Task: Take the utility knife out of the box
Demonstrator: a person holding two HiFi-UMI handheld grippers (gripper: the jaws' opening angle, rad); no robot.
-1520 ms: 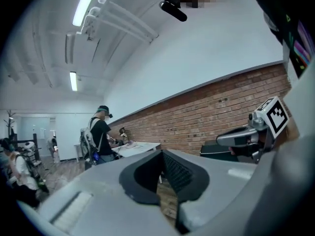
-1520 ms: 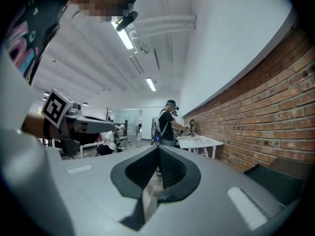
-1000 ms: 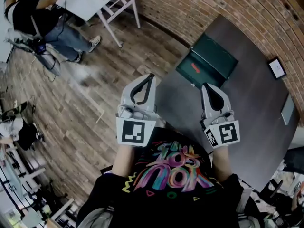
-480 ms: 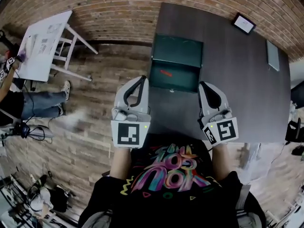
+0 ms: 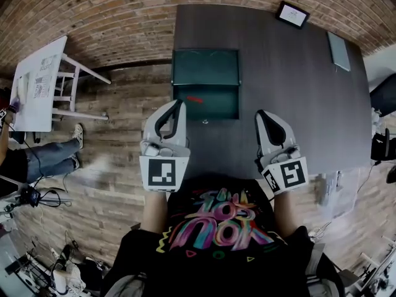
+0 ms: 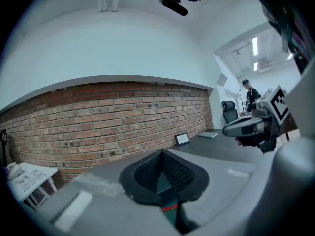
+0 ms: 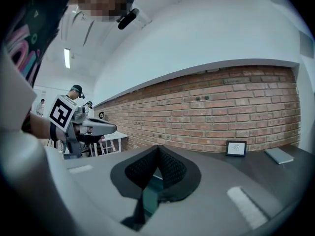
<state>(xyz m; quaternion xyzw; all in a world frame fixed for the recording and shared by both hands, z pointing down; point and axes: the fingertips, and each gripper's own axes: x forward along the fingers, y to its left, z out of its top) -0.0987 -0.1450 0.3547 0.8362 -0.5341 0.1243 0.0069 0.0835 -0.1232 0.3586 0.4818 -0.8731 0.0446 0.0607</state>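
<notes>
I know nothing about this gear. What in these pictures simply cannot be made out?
- Utility knife: head view, only a small red streak in the green box; too small for detail.
- Green box, left gripper view: the shut jaws of the left gripper cover nearly all of it.
- Framed picture: right gripper view, its image is too small to read.

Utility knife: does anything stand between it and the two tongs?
Nothing visible does. The green box stands open, the utility knife lies uncovered inside, and only the box's front wall and bare table separate it from the left tongs and right tongs.
</notes>
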